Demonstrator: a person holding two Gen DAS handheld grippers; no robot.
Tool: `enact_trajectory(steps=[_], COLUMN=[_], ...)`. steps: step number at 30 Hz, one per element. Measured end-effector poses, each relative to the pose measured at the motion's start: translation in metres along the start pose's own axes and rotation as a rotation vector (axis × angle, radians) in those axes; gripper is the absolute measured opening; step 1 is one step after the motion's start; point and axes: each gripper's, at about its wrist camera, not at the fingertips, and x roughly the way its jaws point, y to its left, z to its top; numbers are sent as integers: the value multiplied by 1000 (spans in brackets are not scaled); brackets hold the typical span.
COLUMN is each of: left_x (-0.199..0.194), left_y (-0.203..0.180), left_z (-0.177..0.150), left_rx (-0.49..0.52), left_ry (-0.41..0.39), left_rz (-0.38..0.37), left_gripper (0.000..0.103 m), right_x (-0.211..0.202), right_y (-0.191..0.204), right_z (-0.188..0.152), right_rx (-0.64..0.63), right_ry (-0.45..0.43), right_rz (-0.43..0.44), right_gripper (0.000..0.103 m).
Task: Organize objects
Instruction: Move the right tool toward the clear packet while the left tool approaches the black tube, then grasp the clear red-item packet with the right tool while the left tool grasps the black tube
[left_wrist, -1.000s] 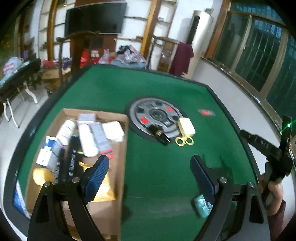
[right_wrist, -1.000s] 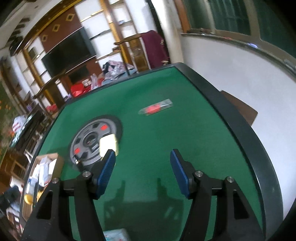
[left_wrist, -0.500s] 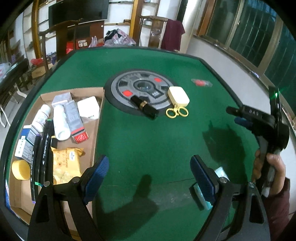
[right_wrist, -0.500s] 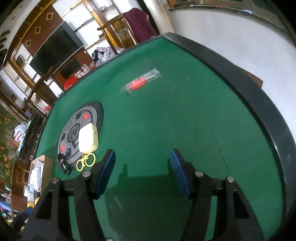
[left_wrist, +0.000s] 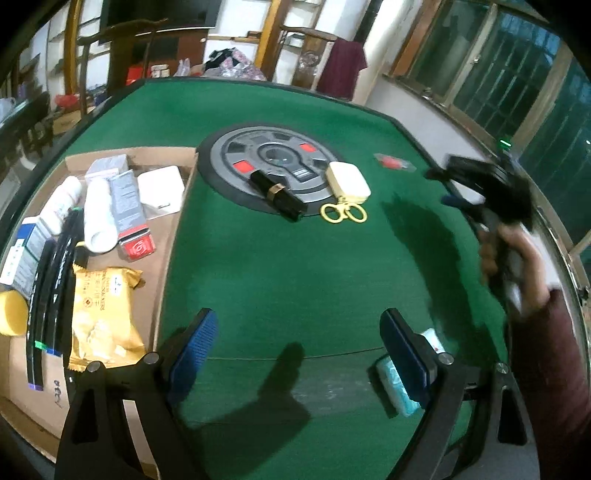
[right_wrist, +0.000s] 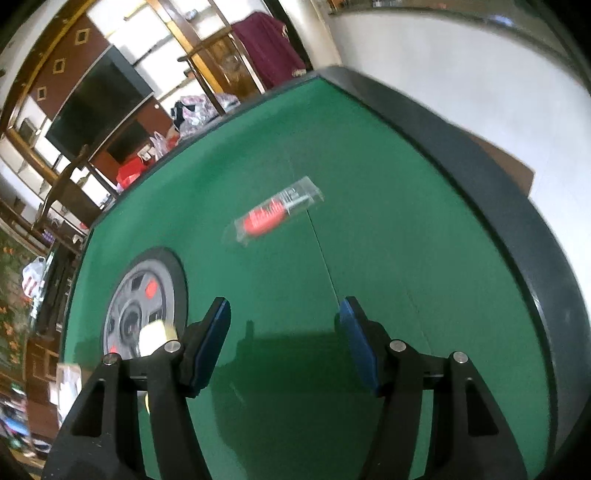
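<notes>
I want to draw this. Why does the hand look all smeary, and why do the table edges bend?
Left wrist view: the person's hand and right gripper are motion-blurred; right wrist view: the red packet smears too; in both, the fisheye lens curves the table edge.

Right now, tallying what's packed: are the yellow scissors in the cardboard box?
No, the yellow scissors lie on the green table, outside the cardboard box.

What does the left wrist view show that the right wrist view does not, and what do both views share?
Only the left wrist view shows the yellow scissors, the black tube, the contents of the cardboard box, a teal packet beside the left tool, and the hand carrying the right tool.

Only the right wrist view shows the right tool from behind, with open, empty jaws.

Both show the green table, the round centre plate, the cream case and the red packaged item.
</notes>
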Motion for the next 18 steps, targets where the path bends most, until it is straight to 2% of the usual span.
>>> enact_trajectory(steps=[3, 7, 11, 15, 16, 17, 18], left_x=[0, 5, 11, 19, 20, 22, 22], left_y=[-1, 10, 24, 35, 37, 39, 39], left_z=[2, 7, 13, 17, 18, 19, 19], left_rx=[32, 39, 23, 4, 0, -4, 0], left_ry=[1, 14, 18, 24, 27, 29, 21], left_rz=[-5, -13, -23, -36, -39, -41, -40], left_gripper=[86, 86, 86, 86, 86, 86, 86], right_x=[30, 60, 74, 84, 88, 90, 93], right_y=[1, 3, 15, 35, 43, 50, 58], right_z=[24, 47, 63, 71, 68, 66, 63], right_rx=[74, 166, 189, 117, 63, 11, -48], right_ry=[63, 91, 62, 42, 42, 40, 39], right_rz=[40, 54, -27, -149, -202, -245, -279], right_gripper=[61, 61, 61, 61, 57, 44, 37])
